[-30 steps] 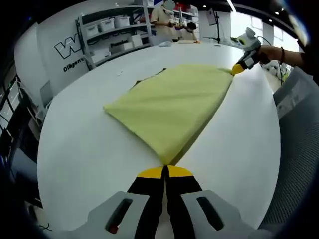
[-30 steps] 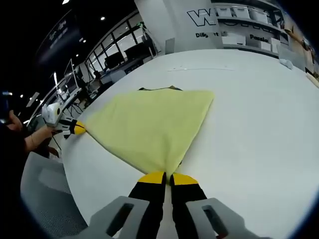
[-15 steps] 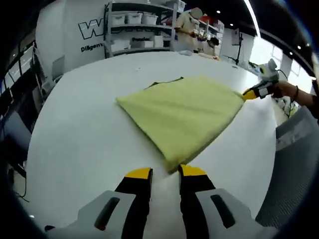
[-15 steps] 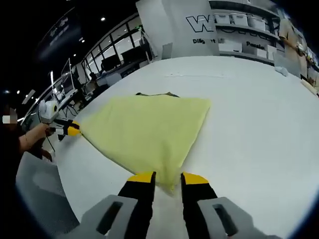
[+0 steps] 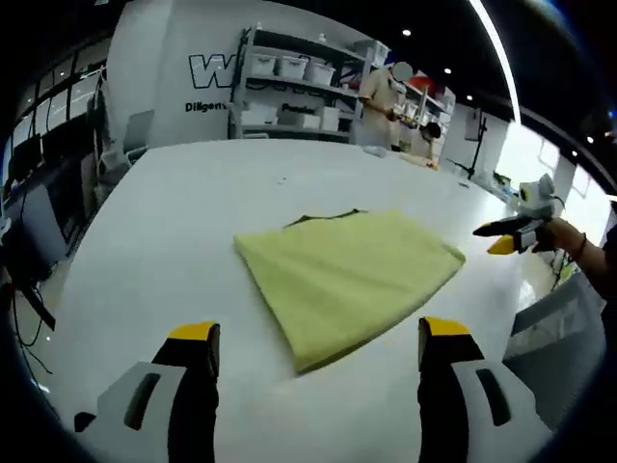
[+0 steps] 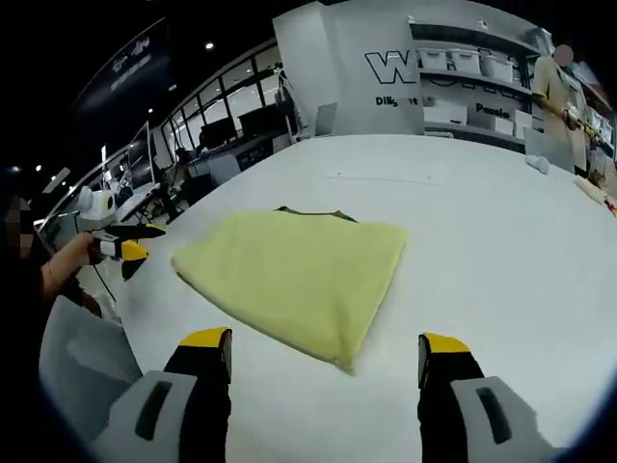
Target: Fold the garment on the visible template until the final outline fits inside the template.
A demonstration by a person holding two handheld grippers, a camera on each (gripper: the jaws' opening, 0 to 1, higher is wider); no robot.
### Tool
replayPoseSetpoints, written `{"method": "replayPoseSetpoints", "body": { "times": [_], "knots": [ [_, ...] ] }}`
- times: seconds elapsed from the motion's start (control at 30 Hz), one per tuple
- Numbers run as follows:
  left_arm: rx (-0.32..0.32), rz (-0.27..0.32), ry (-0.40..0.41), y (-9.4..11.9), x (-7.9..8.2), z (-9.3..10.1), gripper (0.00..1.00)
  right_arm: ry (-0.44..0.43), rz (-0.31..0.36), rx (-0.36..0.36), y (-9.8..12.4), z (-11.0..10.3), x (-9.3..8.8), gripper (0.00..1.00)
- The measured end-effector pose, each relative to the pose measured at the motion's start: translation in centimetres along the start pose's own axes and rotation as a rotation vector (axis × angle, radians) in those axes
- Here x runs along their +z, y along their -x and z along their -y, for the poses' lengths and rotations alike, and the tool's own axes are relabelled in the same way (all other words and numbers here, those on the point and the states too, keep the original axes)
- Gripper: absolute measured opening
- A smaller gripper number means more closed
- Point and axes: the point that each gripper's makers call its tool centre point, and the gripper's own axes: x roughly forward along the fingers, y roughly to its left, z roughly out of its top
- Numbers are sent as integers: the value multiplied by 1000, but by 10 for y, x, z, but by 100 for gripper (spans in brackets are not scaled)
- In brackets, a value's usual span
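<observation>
Folded pale-yellow cloth garment (image 5: 347, 275) lying flat on a wide white round table (image 5: 174, 222), both grippers off it

Left gripper (image 5: 318, 338): yellow-tipped black jaws spread wide apart, holding nothing, garment's near corner between and just ahead of them. Right gripper (image 6: 326, 345): jaws likewise wide apart and empty, near corner of garment just ahead. A thin dark edge (image 6: 313, 212) shows along the garment's far side. Each gripper appears in the other's view, held in a hand near the table edge, clear of the cloth. Grey shelving with white bins (image 5: 289, 82) stands behind, a person (image 6: 554, 106) beside it
</observation>
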Motion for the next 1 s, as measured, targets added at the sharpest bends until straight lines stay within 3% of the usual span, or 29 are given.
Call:
{"method": "replayPoseSetpoints", "body": {
  "times": [0.03, 0.17, 0.4, 0.63, 1.0],
  "knots": [
    [16, 0, -3, 2, 0, 0, 98, -7, 15, -3, 5, -3, 3, 86],
    [56, -16, -33, 10, -5, 1, 99, -34, 25, 15, 19, -20, 7, 98],
    [42, -9, -72, 36, -3, 31, 99, -1, 40, 31, 42, -46, 1, 99],
    [54, 21, -70, 63, -1, 47, 99, -10, 53, 20, 61, -59, -7, 99],
    [119, -1, -119, 77, -29, 64, 99, 11, 63, -5, 79, -68, -27, 99]
  ]
}}
